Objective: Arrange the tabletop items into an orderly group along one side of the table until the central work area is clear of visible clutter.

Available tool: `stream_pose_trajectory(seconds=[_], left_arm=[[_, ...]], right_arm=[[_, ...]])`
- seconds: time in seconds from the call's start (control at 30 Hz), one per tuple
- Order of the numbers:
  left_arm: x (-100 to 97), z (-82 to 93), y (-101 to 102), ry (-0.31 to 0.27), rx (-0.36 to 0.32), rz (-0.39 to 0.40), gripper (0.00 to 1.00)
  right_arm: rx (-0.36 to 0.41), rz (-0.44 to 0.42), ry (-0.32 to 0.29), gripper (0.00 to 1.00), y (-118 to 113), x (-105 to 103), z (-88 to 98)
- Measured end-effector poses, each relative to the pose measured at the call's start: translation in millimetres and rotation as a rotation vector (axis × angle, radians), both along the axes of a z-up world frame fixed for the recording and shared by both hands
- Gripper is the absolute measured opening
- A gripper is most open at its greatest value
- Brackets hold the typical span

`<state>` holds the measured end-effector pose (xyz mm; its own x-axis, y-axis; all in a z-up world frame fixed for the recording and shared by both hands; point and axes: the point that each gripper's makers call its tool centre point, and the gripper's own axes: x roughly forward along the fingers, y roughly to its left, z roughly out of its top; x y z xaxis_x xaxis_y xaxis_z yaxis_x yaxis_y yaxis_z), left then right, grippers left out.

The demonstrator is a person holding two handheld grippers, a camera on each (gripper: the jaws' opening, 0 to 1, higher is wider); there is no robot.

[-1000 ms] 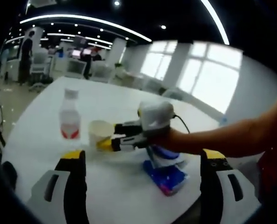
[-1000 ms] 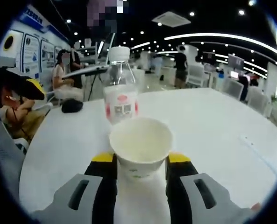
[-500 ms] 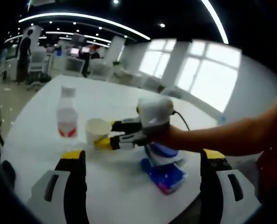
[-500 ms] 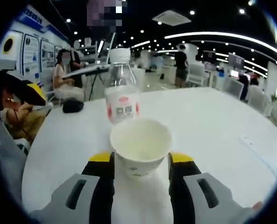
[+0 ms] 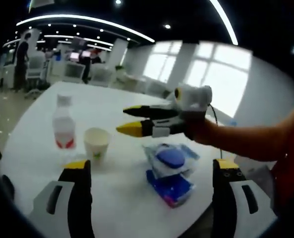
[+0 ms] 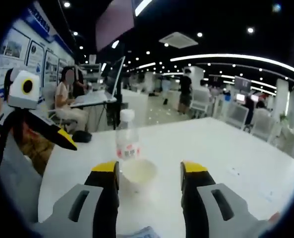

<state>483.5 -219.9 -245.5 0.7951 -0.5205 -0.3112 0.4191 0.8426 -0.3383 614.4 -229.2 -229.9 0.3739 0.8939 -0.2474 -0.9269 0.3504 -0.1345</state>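
Observation:
A white paper cup [image 5: 96, 144] stands upright on the white table [image 5: 117, 208], just right of a small clear bottle [image 5: 62, 129] with a red-and-white label. My right gripper [image 5: 130, 120] hovers open above the table, right of the cup and apart from it. In the right gripper view its jaws [image 6: 150, 168] are spread, with the cup [image 6: 138, 173] and the bottle [image 6: 127, 141] standing beyond them. My left gripper [image 5: 151, 166] is open with nothing held. A blue-and-clear packet [image 5: 170, 158] lies on a blue packet [image 5: 169, 189] between its jaws.
The round table [image 6: 226, 158] stretches bare to the right of the bottle. A finger [image 6: 52, 133] of my left gripper shows at the left. People sit at desks beyond the table edge. A person's arm [image 5: 251, 146] reaches in from the right.
My right gripper has let go of the paper cup and pulled back and up. The cup now stands alone next to the bottle.

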Motion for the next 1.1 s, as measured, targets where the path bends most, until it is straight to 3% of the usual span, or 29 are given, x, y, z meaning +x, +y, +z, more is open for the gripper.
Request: stream_pose_trajectory(seconds=[0.17, 0.27, 0.5, 0.7, 0.9, 1.1], left_arm=[[-1.4, -1.2, -8, 0.003, 0.01, -0.027, 0.98], [-2.6, -1.8, -12, 0.005, 0.015, -0.042, 0.98], [0.0, -3.4, -27, 0.011, 0.032, -0.085, 0.97], [7.9, -1.0, -50, 0.017, 0.022, -0.14, 0.95], [19.5, -4.8, -68, 0.046, 0.022, -0.187, 0.91], [29.9, -22.6, -80, 0.083, 0.097, -0.24, 0.89]], right_arm=[[0.038, -0.047, -0.051, 0.48, -37, -5, 32.4], [0.06, -0.081, -0.05, 0.48, -61, -11, 45.6], [0.062, -0.182, -0.07, 0.48, -118, -17, 57.7], [0.054, -0.295, -0.044, 0.47, -169, -20, 49.2], [0.044, -0.397, 0.026, 0.46, -214, -23, 25.4], [0.021, -0.457, 0.081, 0.46, -242, -29, 3.1]])
